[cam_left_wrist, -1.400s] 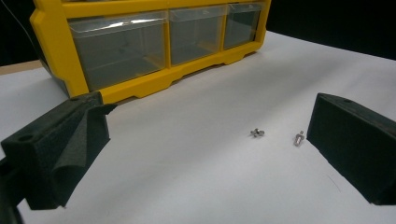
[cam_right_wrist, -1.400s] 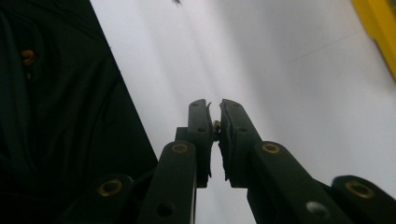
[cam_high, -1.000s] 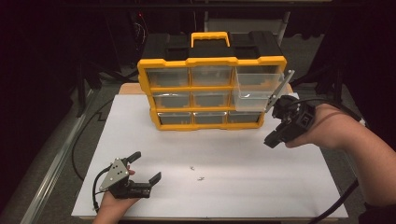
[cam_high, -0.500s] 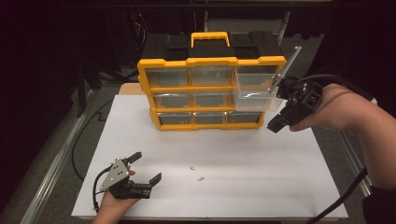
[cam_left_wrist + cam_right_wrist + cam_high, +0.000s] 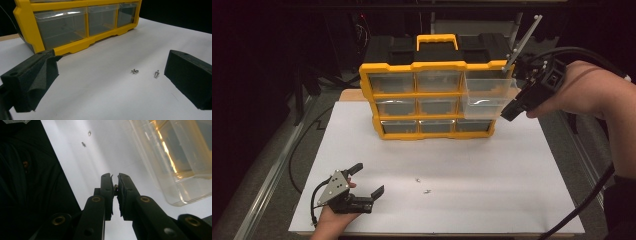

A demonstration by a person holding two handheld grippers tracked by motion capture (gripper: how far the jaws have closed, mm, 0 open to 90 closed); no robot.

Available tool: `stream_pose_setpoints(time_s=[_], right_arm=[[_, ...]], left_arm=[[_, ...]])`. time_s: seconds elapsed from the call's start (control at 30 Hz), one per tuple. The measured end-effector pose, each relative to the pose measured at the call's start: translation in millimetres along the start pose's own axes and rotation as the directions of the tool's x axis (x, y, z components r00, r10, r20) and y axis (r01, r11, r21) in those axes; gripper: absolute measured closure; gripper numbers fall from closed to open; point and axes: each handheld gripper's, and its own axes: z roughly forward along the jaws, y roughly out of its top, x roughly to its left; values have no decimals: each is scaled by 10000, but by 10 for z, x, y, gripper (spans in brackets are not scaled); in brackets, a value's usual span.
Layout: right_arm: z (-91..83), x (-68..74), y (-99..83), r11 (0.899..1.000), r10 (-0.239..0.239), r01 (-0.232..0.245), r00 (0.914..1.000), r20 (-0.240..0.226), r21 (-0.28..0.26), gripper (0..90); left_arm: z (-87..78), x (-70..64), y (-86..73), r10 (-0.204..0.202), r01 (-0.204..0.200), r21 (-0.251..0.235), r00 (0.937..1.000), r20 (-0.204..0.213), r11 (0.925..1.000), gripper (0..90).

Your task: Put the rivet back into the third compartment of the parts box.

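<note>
I have the right gripper (image 5: 510,111) raised at the right of the high view, just beside the clear plastic drawer (image 5: 488,95) that sticks out of the top right slot of the yellow-framed organiser cabinet (image 5: 436,95) with its three rows of see-through drawers. In the right gripper view its black jaws are nearly pressed together in the lower middle of the frame, and a tiny brass-coloured piece (image 5: 115,186) sits pinched between them; I cannot tell what kind of part it is. The clear drawer (image 5: 172,157) fills the upper right of that view, just off the jaw tips and not touching them. My left gripper (image 5: 364,180) rests low on the white counter (image 5: 492,170) at the lower left of the high view, jaws spread wide with nothing between them. In the left gripper view the two small silver screws (image 5: 145,72) lie loose on the white surface right of centre, near the inner face of the right-hand jaw but apart from it. The same two screws (image 5: 422,185) show near the middle of the high view, well apart from the cabinet, and at the upper left of the right gripper view (image 5: 85,138).
</note>
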Motion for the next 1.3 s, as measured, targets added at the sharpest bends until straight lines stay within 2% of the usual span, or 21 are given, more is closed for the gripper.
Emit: stream_pose_setpoints(time_s=[0.2, 0.37, 0.7, 0.77, 0.9, 1.17, 1.3], right_arm=[[-125, -58, 105, 9999, 63, -62, 9999, 149, -92, 843], [-137, -92, 232, 9999, 79, -78, 9998, 197, -73, 843], [-73, -166, 515, 10000, -5, 3, 9993, 374, 59, 843], [-78, -177, 558, 10000, 43, -44, 9989, 466, 11, 843], [-30, -192, 624, 9998, 104, -113, 9976, 686, 136, 843], [88, -368, 730, 9984, 413, -446, 9953, 881, 349, 842], [155, -410, 762, 9974, 477, -521, 9951, 862, 507, 842]], left_arm=[[2, -6, -2, 81, -81, 45, 9999, 60, 10000, 3], [-1, -2, -1, 56, -56, 7, 10000, 74, 10000, 4], [4, 9, -2, -66, 66, -22, 9999, 109, 10000, 3], [1, 3, -5, -28, 27, 63, 9999, 130, 10000, 3], [-10, -15, 1, 85, -84, -68, 9997, 219, 9999, 3], [4, -6, 5, 38, -33, -128, 9994, 343, 9999, 3], [5, -9, 6, 45, -40, -130, 9992, 392, 9999, 3]])
